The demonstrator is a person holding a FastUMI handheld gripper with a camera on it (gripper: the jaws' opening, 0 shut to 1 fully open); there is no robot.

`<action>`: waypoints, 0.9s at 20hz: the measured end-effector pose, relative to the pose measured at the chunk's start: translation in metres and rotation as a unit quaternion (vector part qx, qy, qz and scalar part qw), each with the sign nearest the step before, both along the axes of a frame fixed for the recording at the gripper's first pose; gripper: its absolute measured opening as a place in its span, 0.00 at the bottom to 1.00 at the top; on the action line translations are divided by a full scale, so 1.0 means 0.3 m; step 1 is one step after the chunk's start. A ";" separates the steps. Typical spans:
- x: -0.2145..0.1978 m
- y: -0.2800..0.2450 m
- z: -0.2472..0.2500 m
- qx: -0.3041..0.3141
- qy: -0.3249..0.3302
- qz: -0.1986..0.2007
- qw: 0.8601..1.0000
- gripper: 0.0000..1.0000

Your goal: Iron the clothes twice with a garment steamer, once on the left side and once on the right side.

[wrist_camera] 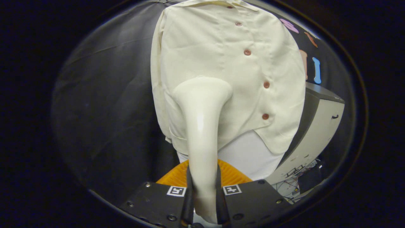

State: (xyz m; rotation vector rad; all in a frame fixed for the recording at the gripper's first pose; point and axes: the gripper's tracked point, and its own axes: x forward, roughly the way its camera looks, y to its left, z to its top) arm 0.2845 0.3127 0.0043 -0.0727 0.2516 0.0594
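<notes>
steamer [202, 126] sits clamped between the fingers [189, 193], which are closed tight on its cream handle, the flared head resting against the lower left front of the shirt [221, 63], left of the button row [265, 85]. to do this pass well, i'd say keep the head flat on the cloth and draw it straight along that side, clear of the buttons. an orange ribbed piece [231, 175] lies just below the shirt's hem, a grey cabinet [319, 126] stands to the shirt's right; neither looks to block the stroke.

Probably a test booth: black cloth wall [110, 95], exposed wiring [297, 180].
</notes>
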 end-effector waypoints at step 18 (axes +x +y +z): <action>-0.207 -0.292 0.476 0.026 -0.092 -0.027 0.995 0.28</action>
